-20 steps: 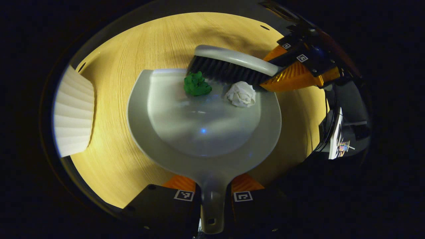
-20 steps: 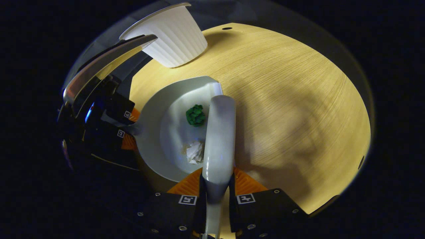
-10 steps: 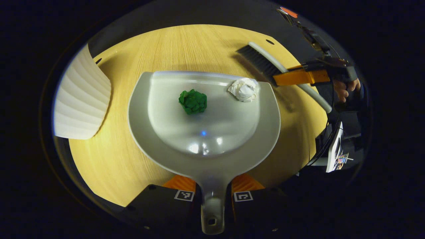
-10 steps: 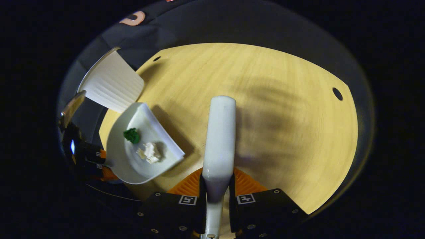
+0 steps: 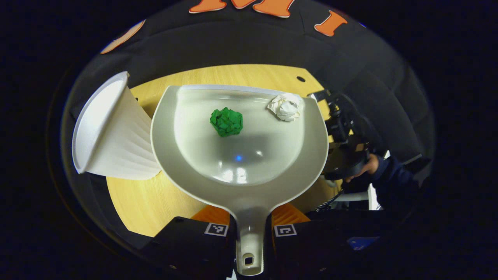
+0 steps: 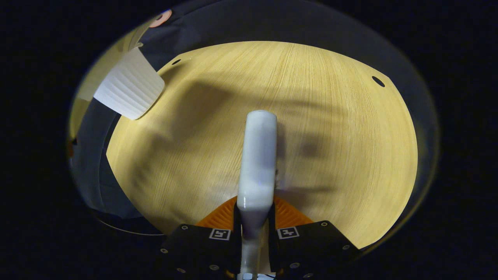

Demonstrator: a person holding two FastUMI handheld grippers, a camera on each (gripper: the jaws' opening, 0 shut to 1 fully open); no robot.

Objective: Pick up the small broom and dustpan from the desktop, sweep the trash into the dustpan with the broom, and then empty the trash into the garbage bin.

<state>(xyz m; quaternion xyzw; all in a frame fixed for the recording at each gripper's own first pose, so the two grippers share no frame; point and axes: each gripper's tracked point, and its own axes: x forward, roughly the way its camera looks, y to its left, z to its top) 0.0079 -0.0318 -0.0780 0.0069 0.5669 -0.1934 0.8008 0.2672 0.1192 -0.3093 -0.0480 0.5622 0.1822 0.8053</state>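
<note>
In the left gripper view my left gripper (image 5: 249, 221) is shut on the handle of the grey dustpan (image 5: 186, 171), held lifted above the desk. A green paper ball (image 5: 227, 121) lies in the middle of the pan and a white paper ball (image 5: 286, 107) near its far right lip. The white ribbed garbage bin (image 5: 113, 136) stands just left of the pan, its mouth facing left. In the right gripper view my right gripper (image 6: 255, 216) is shut on the white broom (image 6: 257, 155), which points forward over the wooden desk (image 6: 330, 128). The bin (image 6: 128, 89) is at the upper left there.
At the right of the left gripper view a hand (image 5: 367, 165) in a dark sleeve holds the other gripper beside the desk edge. The round wooden desktop has small holes near its rim (image 6: 378, 81).
The dustpan has risen off the desk and moved toward the bin, carrying both paper balls. The broom has pulled away to the right and the dustpan has left the right gripper view.
</note>
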